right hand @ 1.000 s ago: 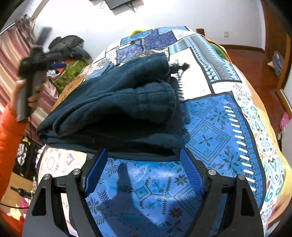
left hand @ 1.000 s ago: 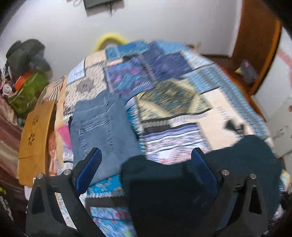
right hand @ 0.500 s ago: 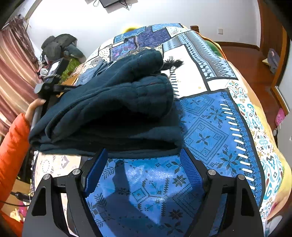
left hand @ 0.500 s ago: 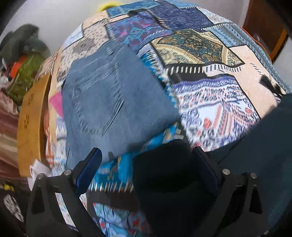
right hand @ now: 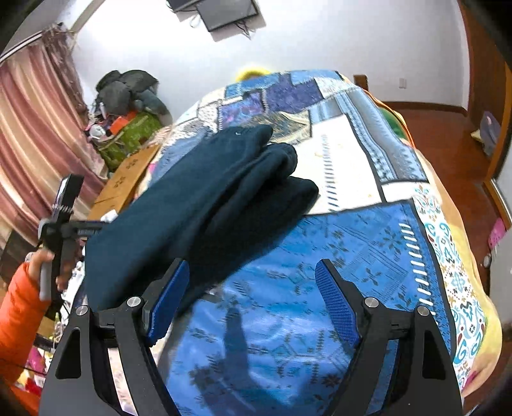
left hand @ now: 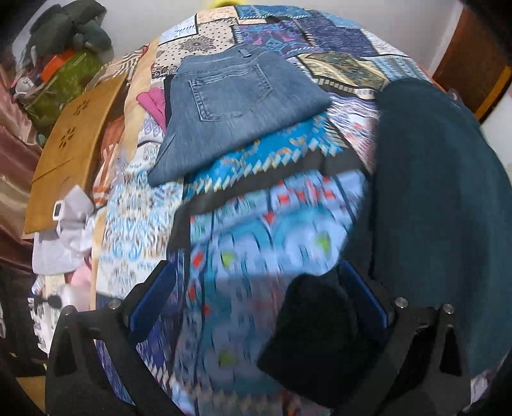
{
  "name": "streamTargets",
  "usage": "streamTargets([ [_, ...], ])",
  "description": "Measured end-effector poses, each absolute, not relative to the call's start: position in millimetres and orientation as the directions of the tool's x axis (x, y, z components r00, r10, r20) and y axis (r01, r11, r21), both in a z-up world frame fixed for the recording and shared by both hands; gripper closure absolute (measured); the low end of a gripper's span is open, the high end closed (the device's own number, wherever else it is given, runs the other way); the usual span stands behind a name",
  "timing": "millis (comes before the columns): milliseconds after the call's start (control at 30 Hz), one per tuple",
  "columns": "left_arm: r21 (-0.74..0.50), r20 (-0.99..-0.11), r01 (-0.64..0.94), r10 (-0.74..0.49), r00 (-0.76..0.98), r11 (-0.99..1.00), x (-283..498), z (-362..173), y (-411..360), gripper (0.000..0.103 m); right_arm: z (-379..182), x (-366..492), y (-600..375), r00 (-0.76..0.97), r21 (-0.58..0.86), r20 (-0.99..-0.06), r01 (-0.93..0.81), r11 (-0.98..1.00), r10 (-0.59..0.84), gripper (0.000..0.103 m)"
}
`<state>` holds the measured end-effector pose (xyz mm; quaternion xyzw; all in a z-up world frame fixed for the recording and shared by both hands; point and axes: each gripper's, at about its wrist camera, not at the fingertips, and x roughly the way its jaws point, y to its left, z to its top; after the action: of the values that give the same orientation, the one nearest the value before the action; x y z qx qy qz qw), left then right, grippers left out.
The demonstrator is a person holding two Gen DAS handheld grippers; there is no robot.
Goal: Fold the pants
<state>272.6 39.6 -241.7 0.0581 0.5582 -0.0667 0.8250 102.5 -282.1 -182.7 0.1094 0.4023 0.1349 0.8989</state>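
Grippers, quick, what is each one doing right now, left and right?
Left gripper: jaws wide; dark pants fabric bunched at its right finger; grip cannot be told.
Right gripper: open, empty.

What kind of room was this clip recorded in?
Most likely a lived-in bedroom: a bed under a patchwork quilt, a curtain at the side, and a wall-mounted screen.

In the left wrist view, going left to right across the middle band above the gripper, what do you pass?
Brown wooden board → pink cloth → folded blue jeans → bare patchwork bedspread → dark teal pants.
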Motion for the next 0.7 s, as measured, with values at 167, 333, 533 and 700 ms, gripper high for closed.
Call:
streamTargets([
  [167, 0.003, -0.912, 0.231, -0.092, 0.399, 0.973, 236.4, -226.1, 24.5, 0.000, -184.3, 102.9, -265.6, 0.633, 0.289, -0.690, -0.203, 0.936, 0.351, 0.024],
  [333, -0.027, -0.884, 0.311, -0.168, 0.437, 0.950, 216.5, -213.8, -0.4, 0.031, -194.0, 108.1, -257.5, 0.614, 0.303, -0.696, -0.220, 0.927, 0.373, 0.028],
  [533, 0.000, -0.857, 0.381, -0.197, 0.477, 0.924, 202.6, -209.2, -22.4, 0.074, -204.5, 115.4, -249.8, 0.600, 0.275, -0.712, -0.240, 0.931, 0.365, 0.063],
  [700, -0.030, -0.852, 0.335, -0.199, 0.484, 0.942, 205.6, -213.6, -15.1, 0.073, -215.9, 118.8, -252.1, 0.594, 0.263, -0.724, -0.230, 0.937, 0.349, 0.067],
])
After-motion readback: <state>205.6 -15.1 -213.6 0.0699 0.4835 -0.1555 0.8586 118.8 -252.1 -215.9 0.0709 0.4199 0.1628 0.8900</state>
